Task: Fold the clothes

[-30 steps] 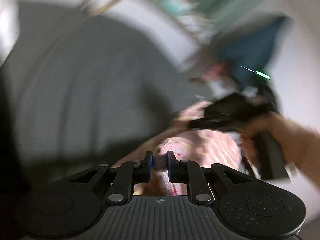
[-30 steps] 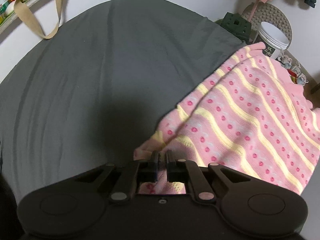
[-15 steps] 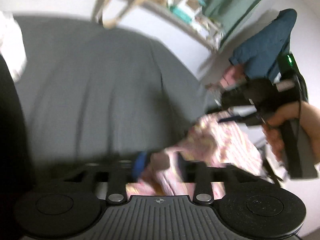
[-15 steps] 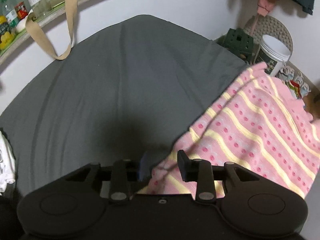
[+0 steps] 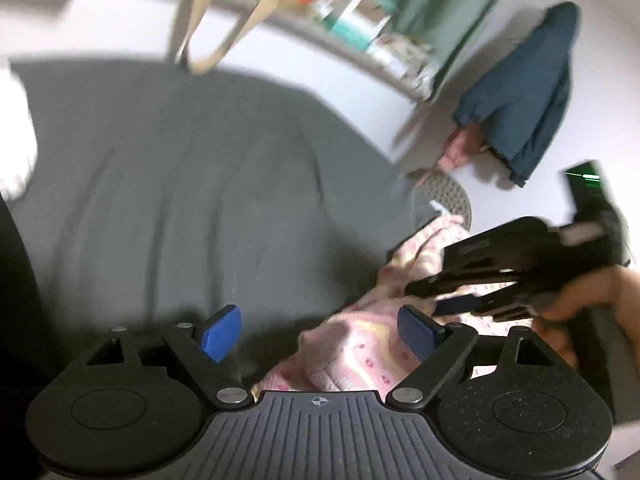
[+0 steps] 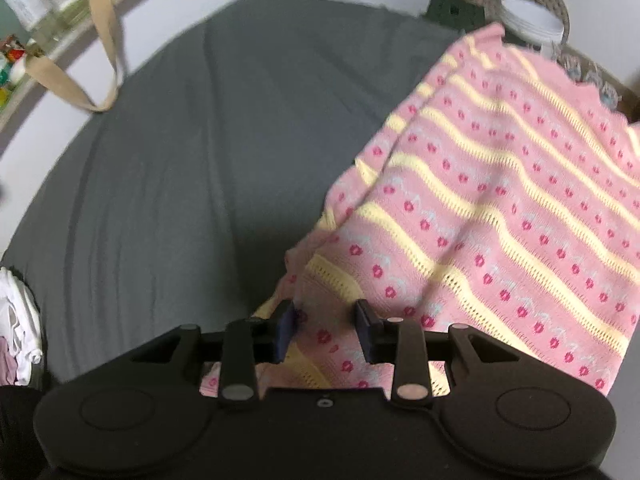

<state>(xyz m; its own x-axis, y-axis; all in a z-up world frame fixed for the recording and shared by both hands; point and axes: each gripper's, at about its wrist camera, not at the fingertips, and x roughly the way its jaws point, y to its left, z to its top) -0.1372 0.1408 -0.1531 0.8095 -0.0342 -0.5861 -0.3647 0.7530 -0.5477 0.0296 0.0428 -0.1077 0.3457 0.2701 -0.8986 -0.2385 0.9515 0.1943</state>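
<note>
A pink knit garment [image 6: 500,200] with yellow stripes and red dots lies spread over the right part of the grey bed sheet [image 6: 180,180]. My right gripper [image 6: 325,330] is open, its blue pads apart over the garment's near corner, with fabric lying loose between them. In the left wrist view my left gripper [image 5: 320,332] stands wide open above the crumpled near edge of the garment [image 5: 360,352]. A hand holds the right gripper [image 5: 500,276] just to its right, over the same cloth.
A white pile of clothes [image 6: 18,320] sits at the bed's left edge. A beige bag strap [image 6: 72,84] hangs from a cluttered shelf behind. A white-lidded jar [image 6: 532,20] and a blue jacket [image 5: 520,92] are past the bed's far right corner.
Both grippers were shut on the pink garment a second ago and have since opened. The garment has dropped onto the sheet and lies flatter.
</note>
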